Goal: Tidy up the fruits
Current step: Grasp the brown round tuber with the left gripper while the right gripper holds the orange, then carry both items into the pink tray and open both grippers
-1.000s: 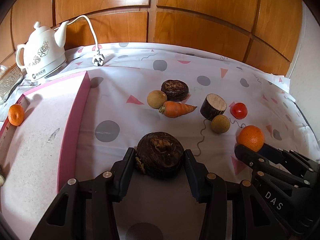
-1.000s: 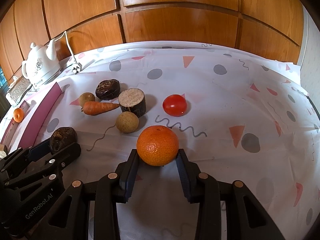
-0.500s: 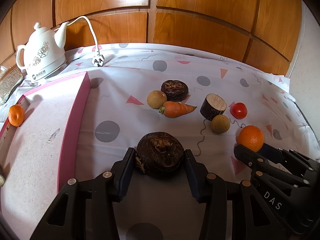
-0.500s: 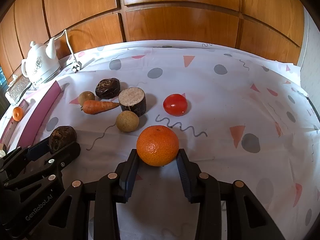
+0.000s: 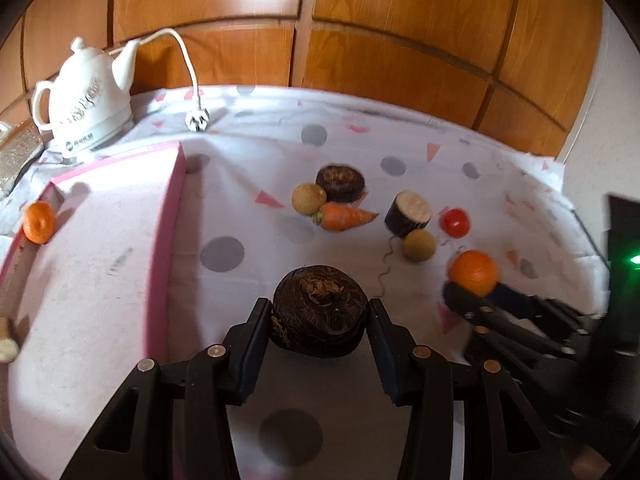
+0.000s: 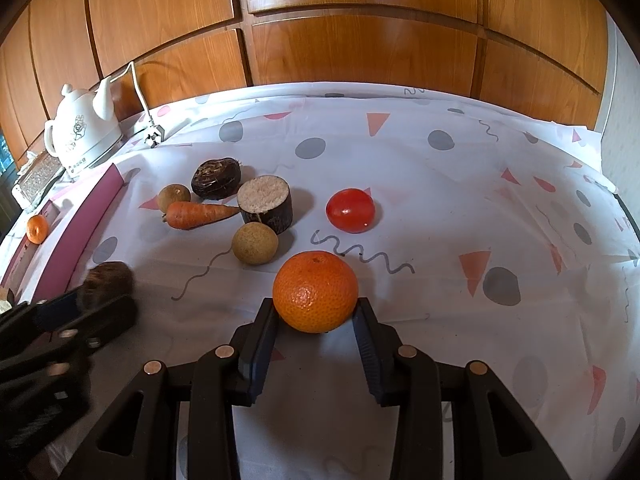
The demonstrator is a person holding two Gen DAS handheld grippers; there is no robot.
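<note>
- Left gripper (image 5: pixel 319 322) clamps a dark brown, rough-skinned fruit (image 5: pixel 319 310) between both pads, dead centre, just right of the pink tray (image 5: pixel 170 240)
- Right gripper (image 6: pixel 316 320) pinches the large orange (image 6: pixel 315 292) the same way
- Beyond the orange: a tan round fruit (image 6: pixel 255 243) at 10 o'clock — tomato (image 6: pixel 351 210) at 1 o'clock
- Farther at 10 o'clock, a carrot (image 6: pixel 198 214); a small orange (image 5: pixel 39 222) lies in the tray's far left corner
</note>
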